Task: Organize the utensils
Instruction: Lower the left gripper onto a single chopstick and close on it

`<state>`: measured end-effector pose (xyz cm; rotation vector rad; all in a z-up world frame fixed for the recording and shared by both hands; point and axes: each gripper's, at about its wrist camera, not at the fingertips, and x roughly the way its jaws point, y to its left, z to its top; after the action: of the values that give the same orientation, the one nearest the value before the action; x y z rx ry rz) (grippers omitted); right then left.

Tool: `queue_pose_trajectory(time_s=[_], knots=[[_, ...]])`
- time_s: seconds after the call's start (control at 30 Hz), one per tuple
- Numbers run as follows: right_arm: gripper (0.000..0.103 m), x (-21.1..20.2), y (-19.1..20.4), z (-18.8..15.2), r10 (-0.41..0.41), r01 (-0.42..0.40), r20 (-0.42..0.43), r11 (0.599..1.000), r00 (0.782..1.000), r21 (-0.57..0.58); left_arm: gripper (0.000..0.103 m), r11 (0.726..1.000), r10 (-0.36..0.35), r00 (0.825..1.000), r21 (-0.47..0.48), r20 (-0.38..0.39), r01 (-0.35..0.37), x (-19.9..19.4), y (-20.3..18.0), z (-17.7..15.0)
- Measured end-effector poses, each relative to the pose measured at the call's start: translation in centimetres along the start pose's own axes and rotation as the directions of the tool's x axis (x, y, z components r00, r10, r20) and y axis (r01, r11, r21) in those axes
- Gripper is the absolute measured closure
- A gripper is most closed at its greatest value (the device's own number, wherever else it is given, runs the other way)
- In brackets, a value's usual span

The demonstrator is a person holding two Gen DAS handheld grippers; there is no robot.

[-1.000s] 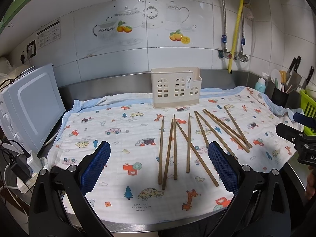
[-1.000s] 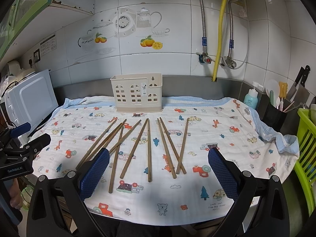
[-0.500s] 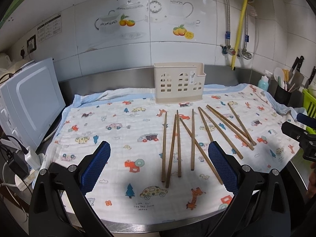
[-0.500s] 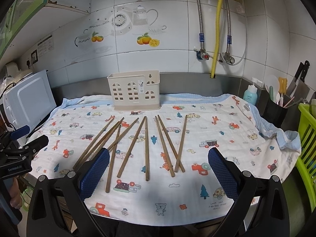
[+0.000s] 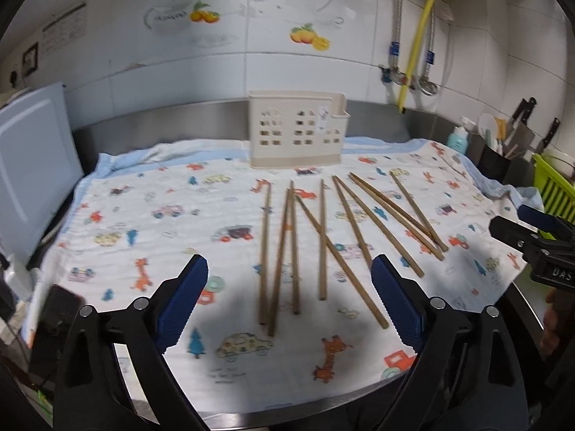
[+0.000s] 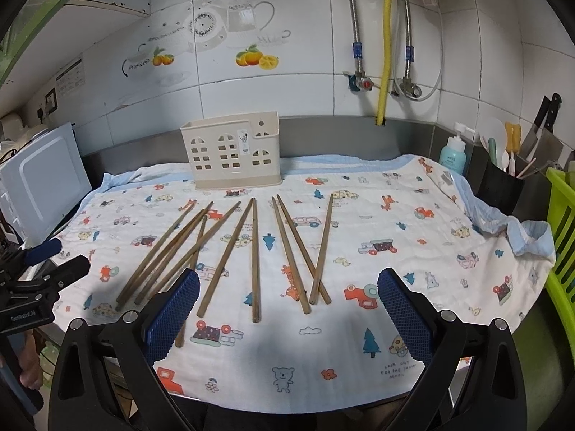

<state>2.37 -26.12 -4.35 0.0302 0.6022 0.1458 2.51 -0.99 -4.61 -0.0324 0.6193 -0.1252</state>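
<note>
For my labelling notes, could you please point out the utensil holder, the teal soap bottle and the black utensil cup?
utensil holder (image 6: pixel 230 154): right wrist view, middle of its front wall.
teal soap bottle (image 6: pixel 452 158): right wrist view, its body.
black utensil cup (image 6: pixel 499 188): right wrist view, its side wall.

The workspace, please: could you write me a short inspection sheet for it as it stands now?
Surface: printed cloth over a steel counter.
Job's things: ten chopsticks lying loose on the cloth, some crossing; holder upright behind them, nothing seen sticking out of it.
Clutter: soap bottle, black utensil pot, green rack at the right.
Grippers: left gripper open, jaws just been closing slightly, nothing between them; right gripper open, empty.
Cables: plug and cable at far left.
Surroundings: tiled wall, hoses, white appliance.
</note>
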Motion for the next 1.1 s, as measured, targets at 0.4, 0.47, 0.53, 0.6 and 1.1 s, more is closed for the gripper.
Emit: queue_pose_trajectory(time_s=[0.4,0.47,0.53,0.6,1.1], knots=[[0.007,2.2,-0.9,-1.0,0.001,0.0,-0.044,1.0,0.999,0.011,0.054,0.99,-0.133,0.988,0.035,-0.072,0.136,4.4,-1.9,-0.6],[0.008,2.5,-1.0,-1.1,0.0,0.0,-0.048,1.0,0.999,0.014,0.064,0.988,-0.147,0.985,0.038,-0.093,0.151,5.3,-2.1,-0.7],[0.008,2.8,-1.2,-1.2,0.003,-0.002,-0.052,1.0,0.999,0.02,0.068,0.987,-0.149,0.983,0.047,-0.107,0.155,6.1,-2.3,-0.8],[0.008,3.0,-1.3,-1.3,0.002,-0.001,-0.059,1.0,0.998,0.021,0.073,0.986,-0.149,0.981,0.054,-0.121,0.156,6.8,-2.4,-0.8],[0.016,5.3,-1.7,-2.0,0.02,-0.015,-0.109,0.999,0.994,0.045,0.09,0.986,-0.15,0.971,0.048,-0.186,0.162,10.6,-2.2,-1.0]])
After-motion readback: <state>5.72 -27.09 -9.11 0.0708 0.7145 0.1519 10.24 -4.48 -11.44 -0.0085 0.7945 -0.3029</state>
